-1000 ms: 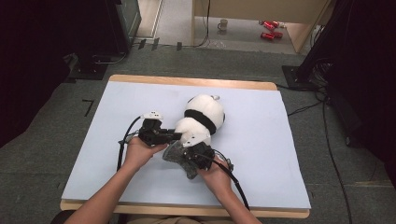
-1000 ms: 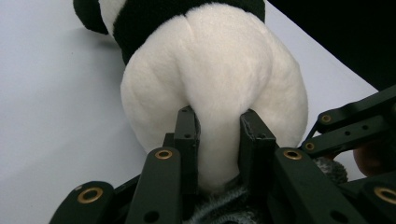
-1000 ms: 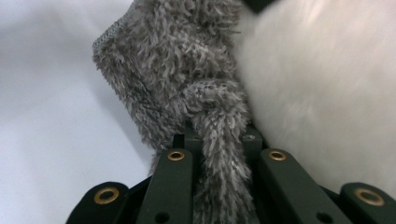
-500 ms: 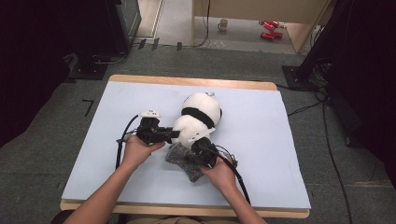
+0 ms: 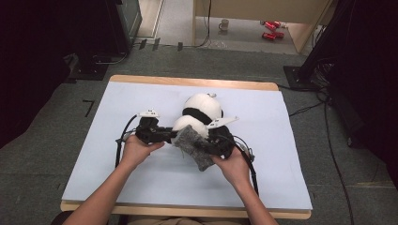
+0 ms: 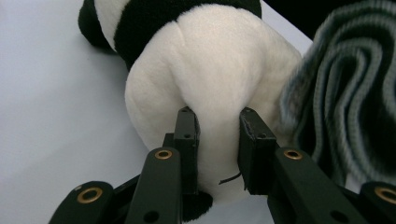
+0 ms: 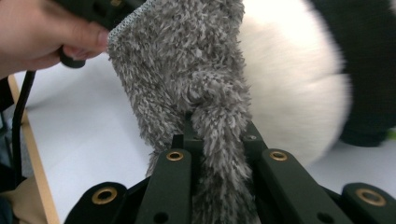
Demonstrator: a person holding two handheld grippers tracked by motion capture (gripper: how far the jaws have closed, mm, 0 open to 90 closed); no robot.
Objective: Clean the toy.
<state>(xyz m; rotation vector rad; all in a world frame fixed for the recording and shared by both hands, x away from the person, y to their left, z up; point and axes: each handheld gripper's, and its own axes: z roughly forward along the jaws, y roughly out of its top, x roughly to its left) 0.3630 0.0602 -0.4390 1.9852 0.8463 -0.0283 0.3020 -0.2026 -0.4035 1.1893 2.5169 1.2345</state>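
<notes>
Both grippers are at work near the middle of the table point(image 5: 117, 154), which is covered by a pale blue sheet, and each is clamped on something soft. Largest of the things in hand is the plush panda point(image 5: 199, 115), lying just beyond the hands, its white and black body pointing toward the far edge. Left gripper point(image 5: 170, 136) comes in from the left; in its own view the two black jaws pinch a fold of the panda's white plush point(image 6: 210, 88), the fabric bulging out between them, so the toy looks firmly pinned.

Next in size is the grey fuzzy sock point(image 5: 193, 146), a small knitted piece lying against the near end of the panda, between the two hands. Right gripper point(image 5: 199, 143) comes in from the right and is pressed together on it: in the right gripper view a bunched strip of the sock point(image 7: 219, 140) runs down between the jaws, with the open, stitched rim up near the left hand point(image 7: 42, 32).

As I judge it, the work is dressing the toy in this sock, and it is at an early stage: both grips are made and the sock is brought up to the panda, but it does not yet sit over any part of the plush. Opening the rim and drawing it on is left.
</notes>
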